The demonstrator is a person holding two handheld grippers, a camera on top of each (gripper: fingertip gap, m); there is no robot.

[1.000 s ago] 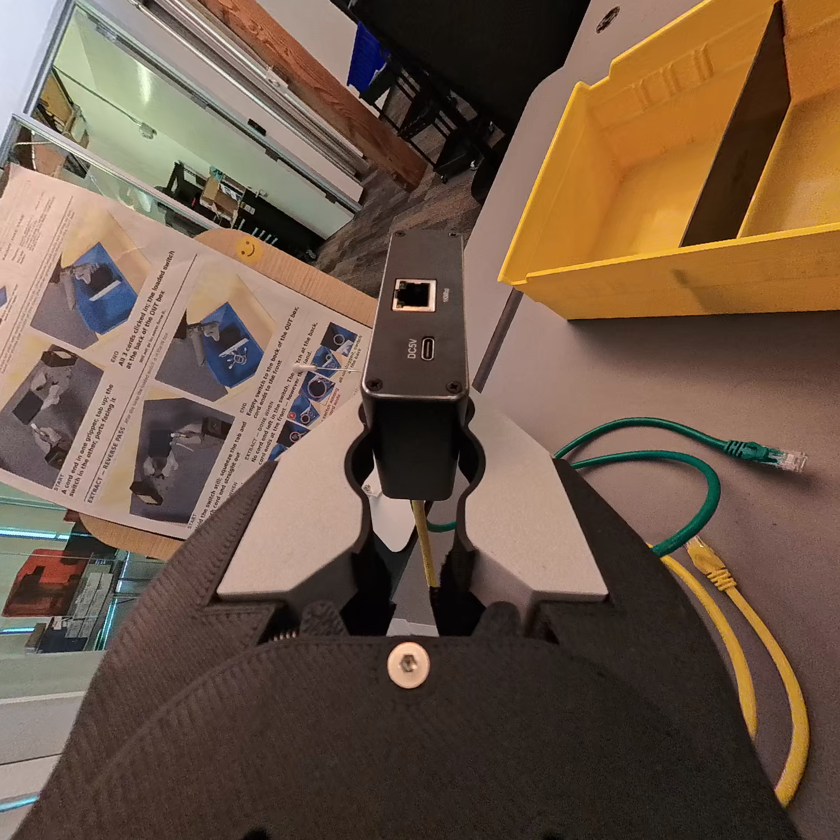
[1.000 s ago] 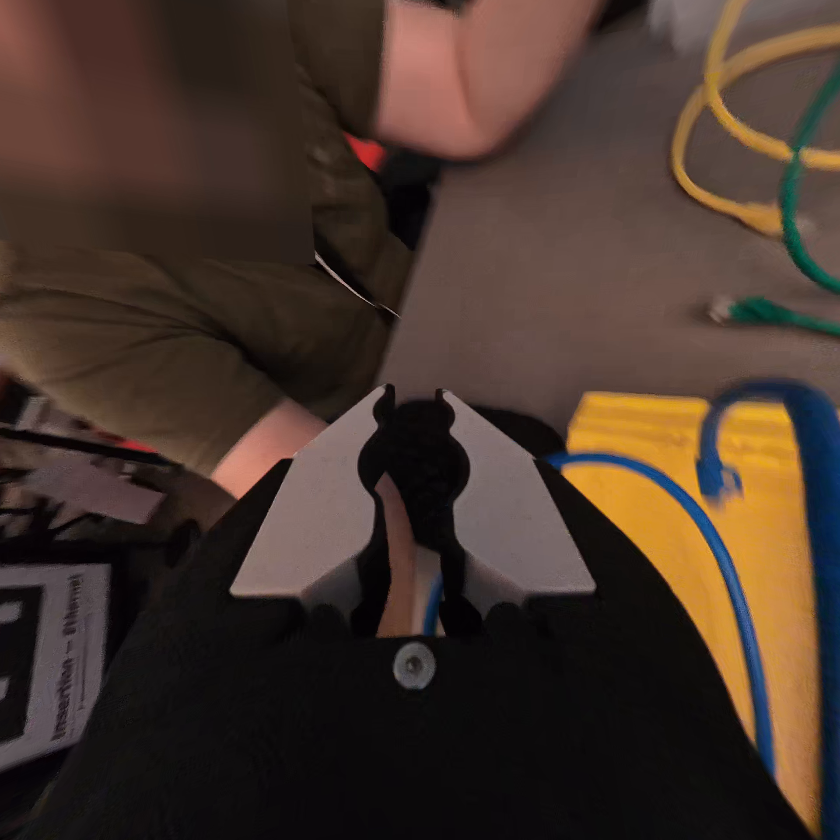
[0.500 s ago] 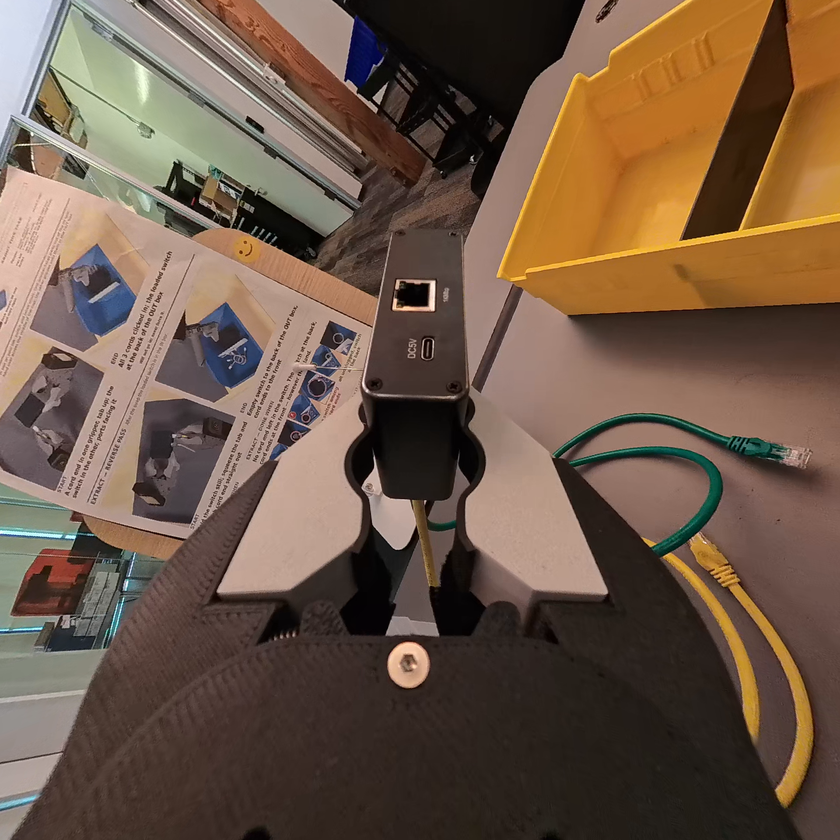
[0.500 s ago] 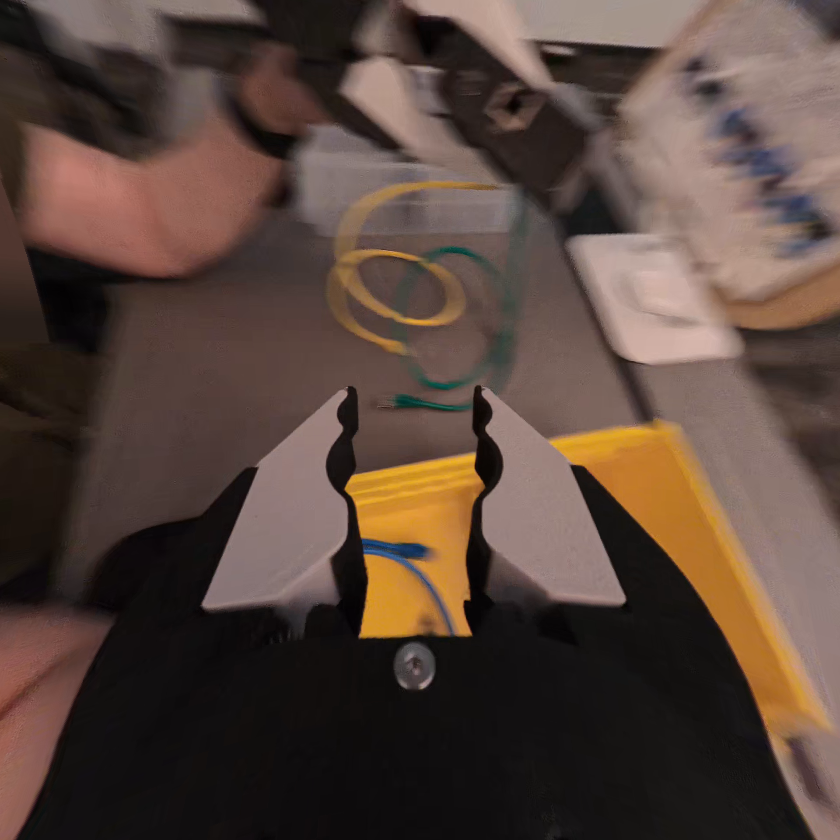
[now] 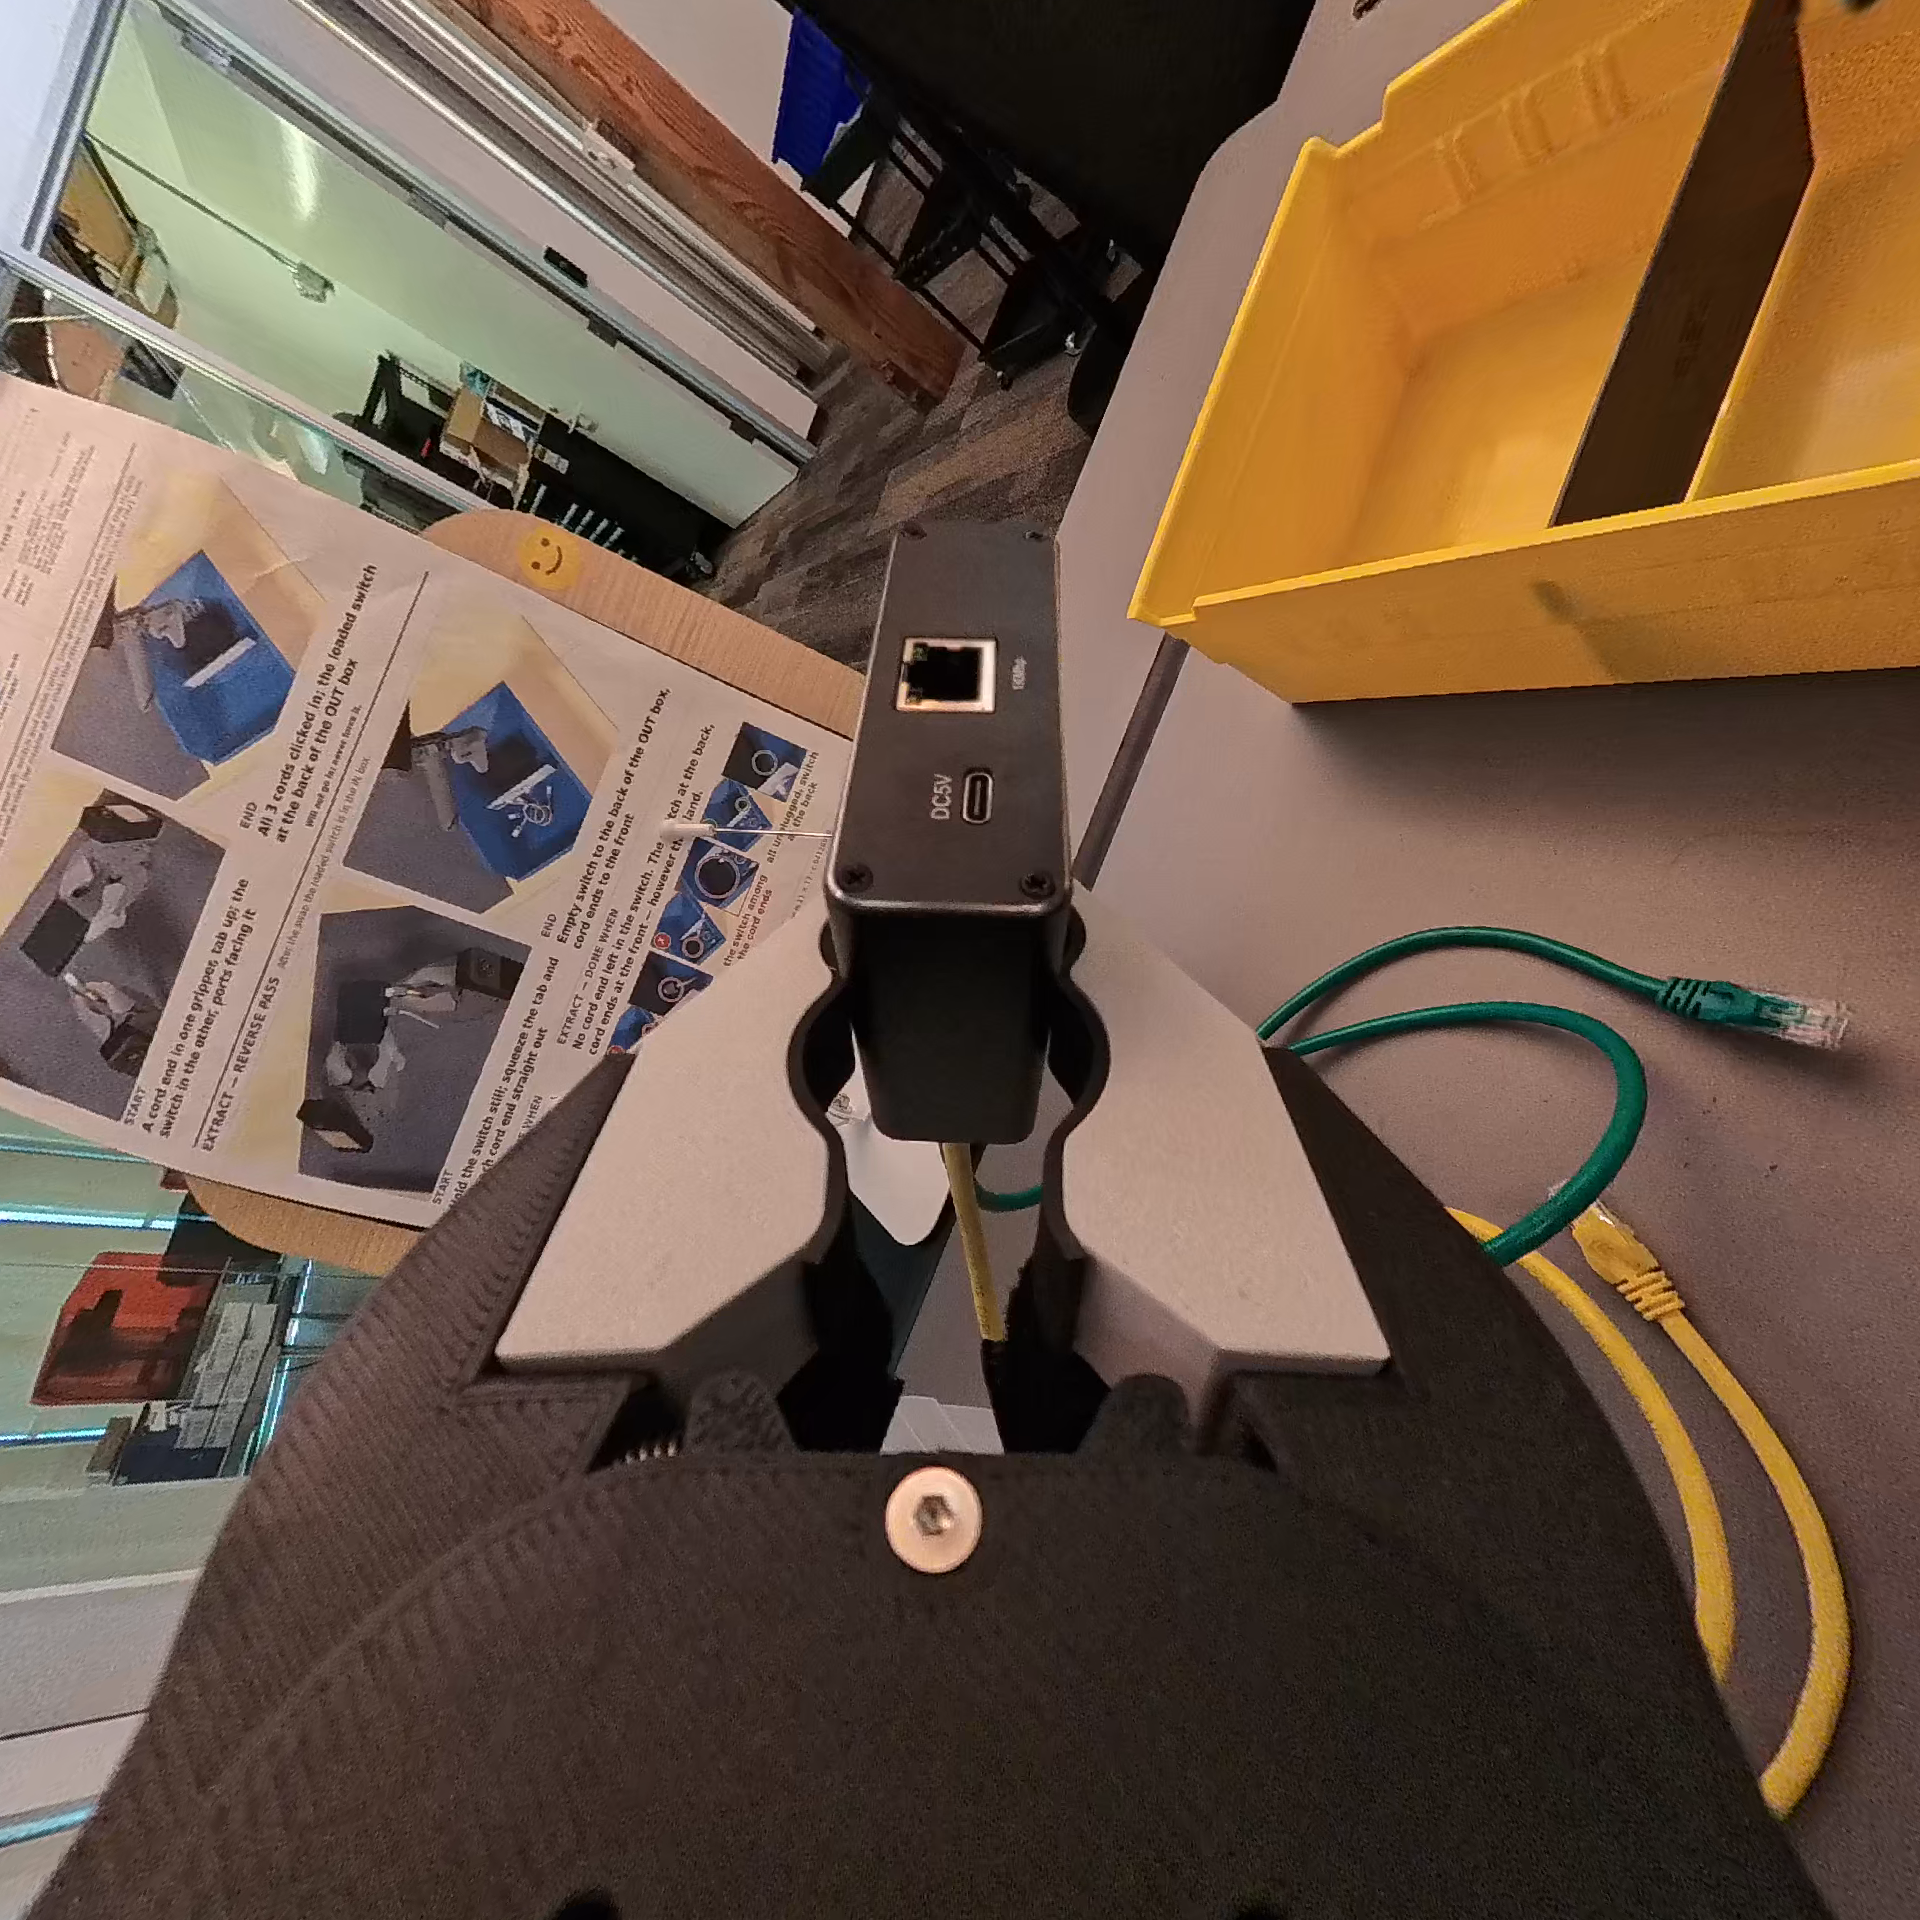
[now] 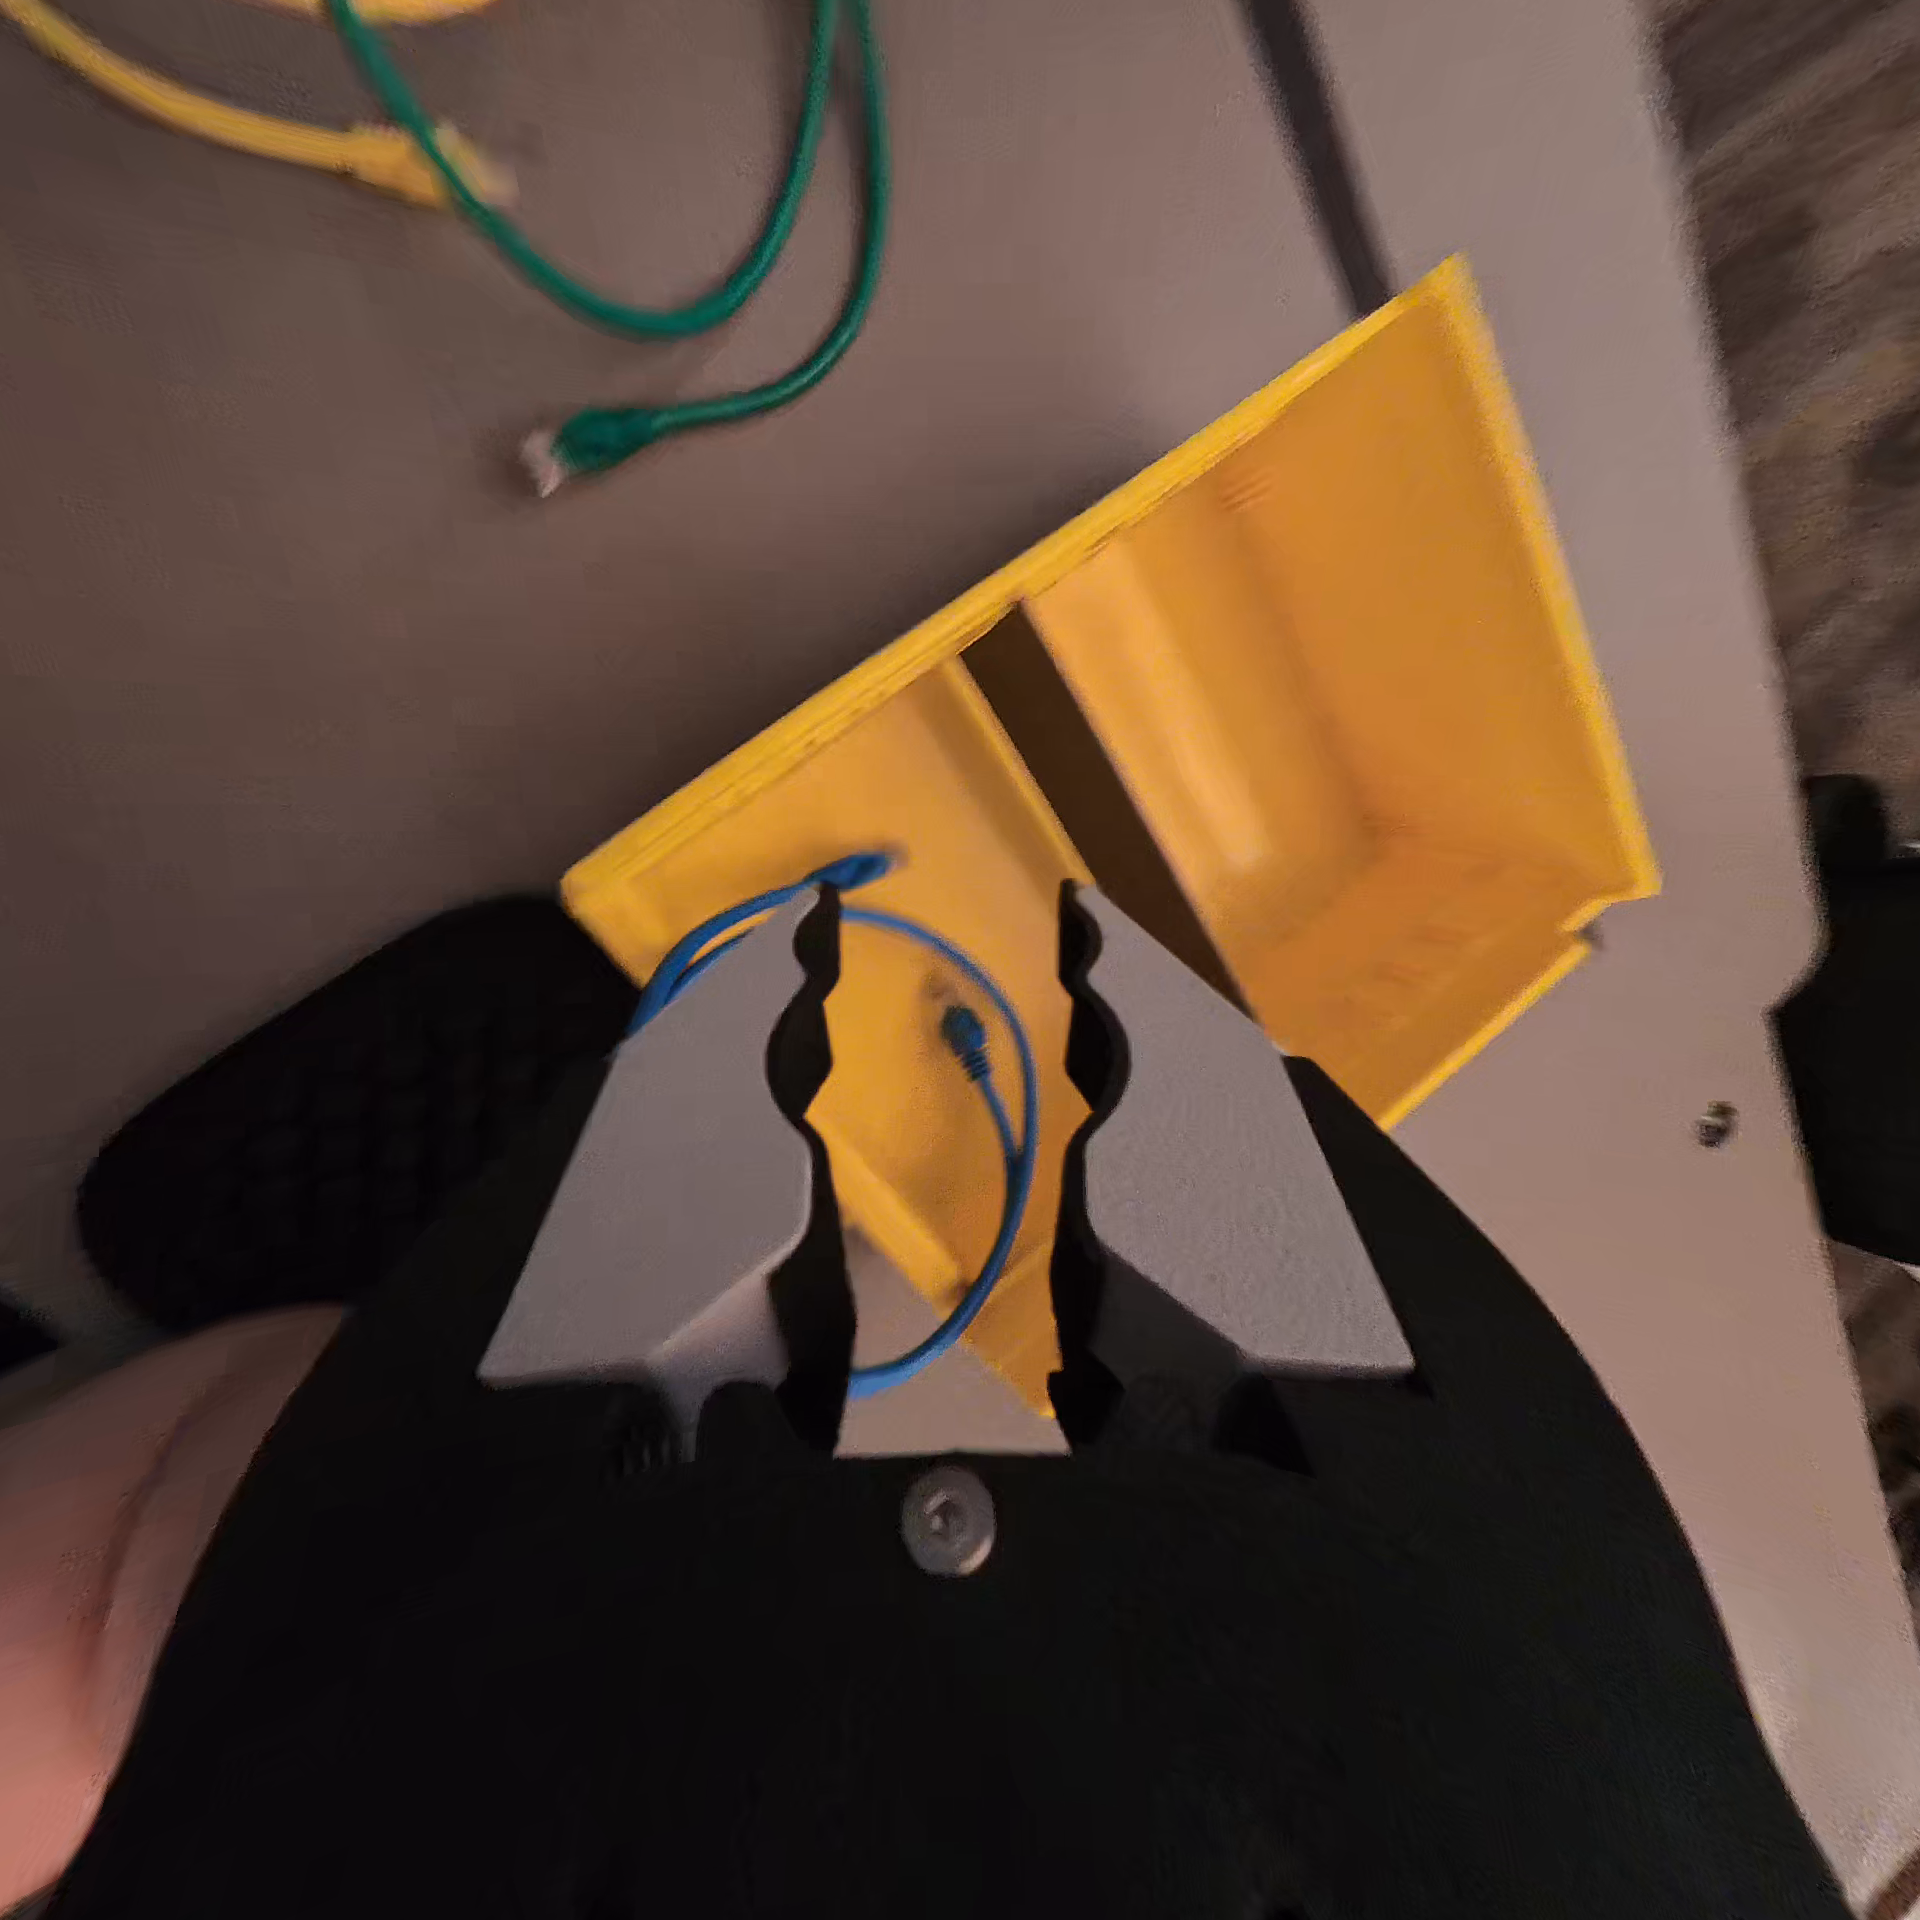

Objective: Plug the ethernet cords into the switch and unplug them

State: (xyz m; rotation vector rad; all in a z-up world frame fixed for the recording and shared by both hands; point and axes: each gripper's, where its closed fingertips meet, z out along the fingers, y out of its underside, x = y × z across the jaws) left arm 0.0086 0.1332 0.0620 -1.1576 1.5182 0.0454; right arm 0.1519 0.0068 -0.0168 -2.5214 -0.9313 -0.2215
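Observation:
My left gripper (image 5: 951, 966) is shut on a black switch (image 5: 961, 790) and holds it upright above the table, one ethernet port and one small port facing me. A green cord (image 5: 1621, 1081) and a yellow cord (image 5: 1683, 1455) lie loose on the grey table to the right; both also show in the right wrist view, the green cord (image 6: 821, 260) above, the yellow cord (image 6: 312, 145) at the top left. My right gripper (image 6: 940, 914) is open and empty over a yellow bin (image 6: 1351, 665). A blue cord (image 6: 997, 1070) lies coiled in the bin's near compartment.
The yellow bin (image 5: 1455, 603) with a dark divider stands at the back right of the table in the left wrist view. An instruction sheet on a board (image 5: 312, 831) leans at the left. The table edge (image 6: 1704, 727) runs right of the bin. A hand (image 6: 94, 1507) shows bottom left.
My right gripper opened and swung from facing the person to above the yellow bin, with the blue cord now lying in the bin. The left gripper and switch have barely moved.

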